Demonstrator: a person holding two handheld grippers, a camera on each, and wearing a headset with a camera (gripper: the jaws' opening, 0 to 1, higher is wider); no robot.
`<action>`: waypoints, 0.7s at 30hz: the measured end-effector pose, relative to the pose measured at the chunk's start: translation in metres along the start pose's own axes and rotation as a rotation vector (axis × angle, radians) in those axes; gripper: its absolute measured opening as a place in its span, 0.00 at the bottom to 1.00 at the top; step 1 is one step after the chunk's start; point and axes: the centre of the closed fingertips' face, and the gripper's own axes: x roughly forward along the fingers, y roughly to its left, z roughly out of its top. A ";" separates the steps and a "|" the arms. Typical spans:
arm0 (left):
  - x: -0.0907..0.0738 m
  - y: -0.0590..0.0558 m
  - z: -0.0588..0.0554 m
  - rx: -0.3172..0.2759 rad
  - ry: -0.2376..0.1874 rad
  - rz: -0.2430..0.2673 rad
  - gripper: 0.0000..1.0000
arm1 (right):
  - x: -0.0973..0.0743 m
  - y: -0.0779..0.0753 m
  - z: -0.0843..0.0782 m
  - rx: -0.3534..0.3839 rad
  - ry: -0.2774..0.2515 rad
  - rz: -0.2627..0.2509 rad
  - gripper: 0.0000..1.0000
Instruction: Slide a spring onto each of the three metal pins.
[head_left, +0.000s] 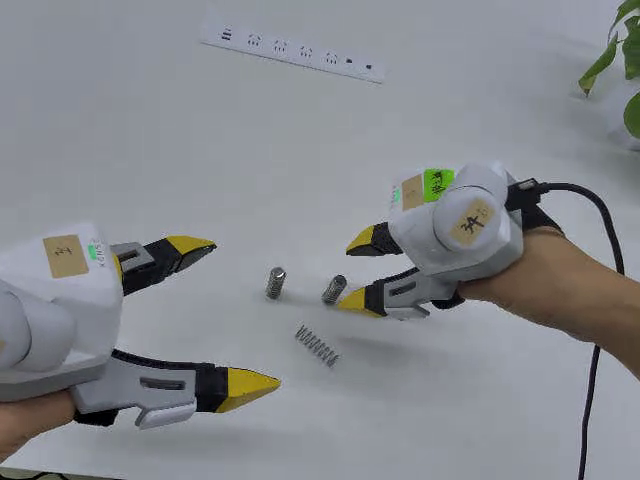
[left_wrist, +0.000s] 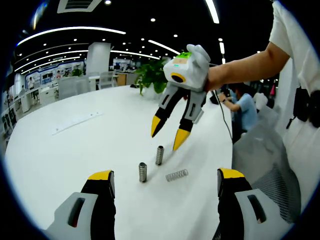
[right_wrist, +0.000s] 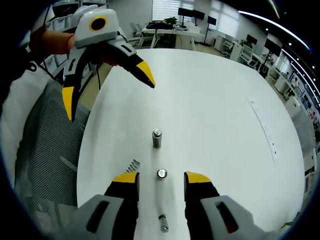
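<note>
Fingers (head_left: 250, 385) of the left gripper (head_left: 245, 312) stand wide apart at the near edge of the white table (head_left: 200, 130), holding nothing, with their yellow tips aimed at the work. Just beyond them the loose spring (head_left: 316, 345) lies flat on its side, clear of both tools. Past it come two uprights. The first pin (head_left: 276, 283) and the second pin (head_left: 334, 290) each appear to wear a coil already, so by the look of it two of the three are done. The right gripper (head_left: 345, 276) hovers right at that second pin, jaws apart and empty. In the right gripper view that pin sits between its tips (right_wrist: 161, 174), though whether a tip touches it cannot be told. Low in the same view, down between the jaws, sits a small metal stub (right_wrist: 163, 222). It is very likely the third pin, still bare, but it is too small to be sure. So the step in hand looks like the last spring. One gripper needs to drop to the loose spring, close lightly across the coil so it doesn't squirt away, lift it and turn it upright. Then it must line the bore over the bare pin and slide it down. Farther back a power strip (head_left: 290, 48) lies across the table, a black cable (head_left: 600, 300) trails from the right gripper, and a plant (head_left: 615, 60) peeks in at the far corner.
</note>
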 end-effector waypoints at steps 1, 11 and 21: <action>0.000 0.000 0.000 0.003 0.003 0.000 0.86 | -0.003 0.000 0.001 0.011 -0.012 -0.006 0.37; -0.005 0.001 0.000 0.028 0.024 0.000 0.86 | -0.034 0.010 0.001 0.089 -0.126 -0.071 0.48; -0.009 0.002 -0.001 0.056 0.051 0.004 0.85 | -0.059 0.022 -0.020 0.184 -0.214 -0.116 0.62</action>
